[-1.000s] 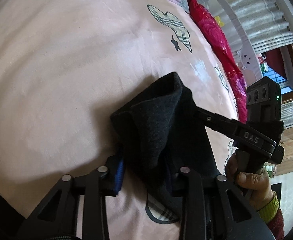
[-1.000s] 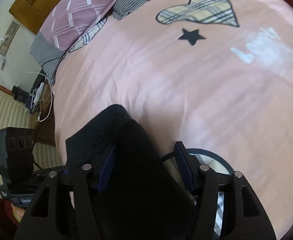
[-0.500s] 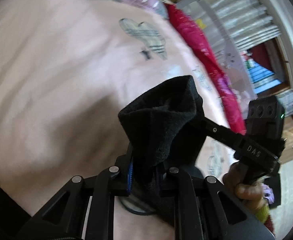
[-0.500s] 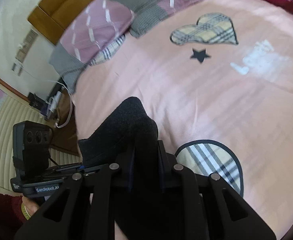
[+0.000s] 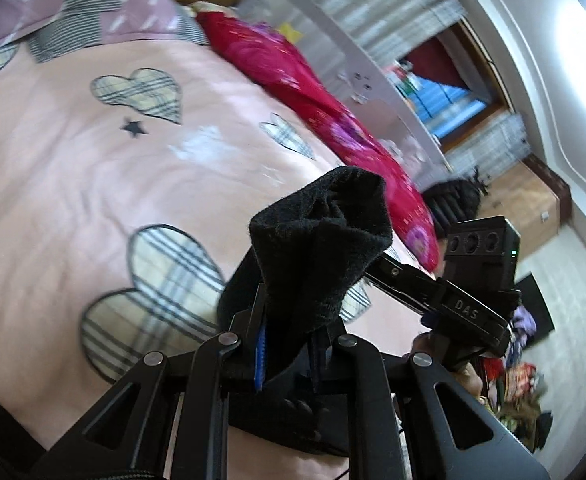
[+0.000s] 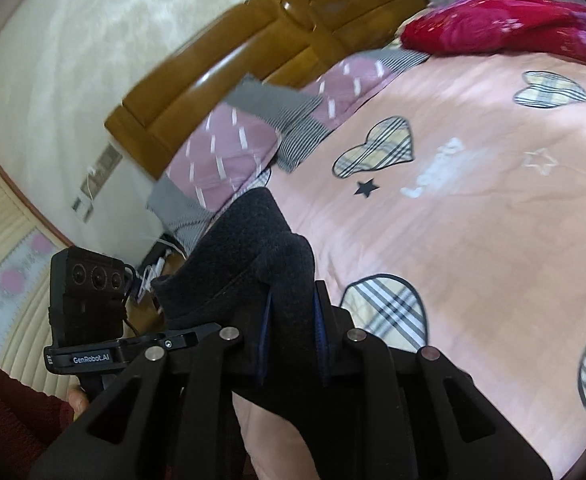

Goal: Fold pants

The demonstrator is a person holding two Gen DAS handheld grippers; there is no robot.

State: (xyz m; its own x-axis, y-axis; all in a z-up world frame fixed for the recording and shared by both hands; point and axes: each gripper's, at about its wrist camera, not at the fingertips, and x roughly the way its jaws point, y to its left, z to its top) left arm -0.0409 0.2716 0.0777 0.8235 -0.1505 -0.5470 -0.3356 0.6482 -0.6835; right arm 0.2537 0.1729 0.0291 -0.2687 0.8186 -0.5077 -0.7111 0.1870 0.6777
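The black fleece pants (image 5: 321, 248) are bunched up and held above the pink bed cover (image 5: 73, 184). My left gripper (image 5: 289, 344) is shut on one part of the cloth, which sticks up past its fingers. My right gripper (image 6: 291, 340) is shut on another part of the same pants (image 6: 249, 256). The right gripper also shows in the left wrist view (image 5: 453, 304), close beside the left one. The left gripper shows in the right wrist view (image 6: 93, 320) at the lower left. The rest of the pants hangs below and is mostly hidden.
The pink cover carries plaid heart patches (image 6: 377, 148). Purple and grey pillows (image 6: 233, 148) lie by a wooden headboard (image 6: 277, 40). A red quilt (image 5: 313, 92) lies along the far side. Beyond it are a white rail (image 5: 377, 76) and a window.
Both grippers closed on the pants and lifted them off the bed. The views have tilted up, showing the headboard and window.
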